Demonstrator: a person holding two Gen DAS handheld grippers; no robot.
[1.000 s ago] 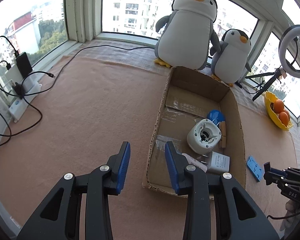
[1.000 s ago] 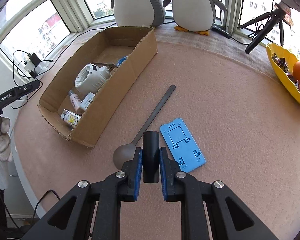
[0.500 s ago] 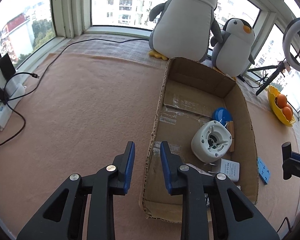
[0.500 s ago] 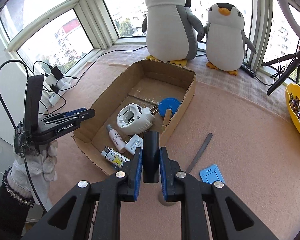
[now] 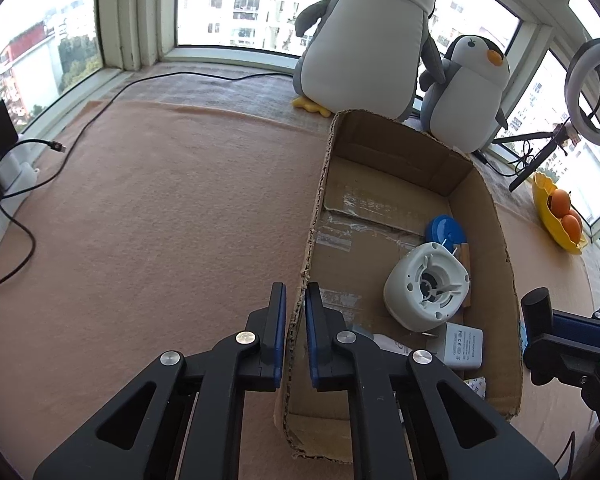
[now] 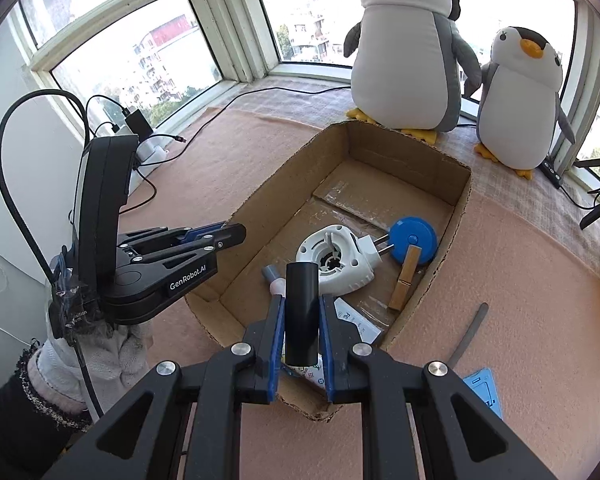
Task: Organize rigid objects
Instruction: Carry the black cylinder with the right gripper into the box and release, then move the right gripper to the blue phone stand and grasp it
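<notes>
An open cardboard box [image 5: 496, 220] [image 6: 404, 152] lies on the pink mat. In it are a white round device [image 5: 424, 292] [image 6: 336, 264], a blue disc [image 5: 446, 230], a wooden clothespin [image 6: 404, 284], a white charger [image 5: 462, 344] and a small tube [image 6: 272, 276]. My left gripper [image 5: 295, 294] [image 6: 232, 236] is shut on the box's left wall near the front corner. My right gripper [image 6: 302, 304] is shut on an upright black cylinder [image 6: 301, 288] [image 5: 536, 308], held above the box's near end.
A grey flat tool [image 6: 468, 336] and a blue phone stand [image 6: 482, 390] lie on the mat right of the box. Two plush penguins [image 5: 364, 36] stand behind it. A yellow bowl of oranges [image 5: 556, 220] and a ring light [image 5: 592, 92] are at the right, with a power strip and cables [image 5: 8, 184] at the left.
The left gripper's jaws closed onto the box's left wall after sinking a little. The right gripper carried the black cylinder from beside the phone stand to above the box's near end.
</notes>
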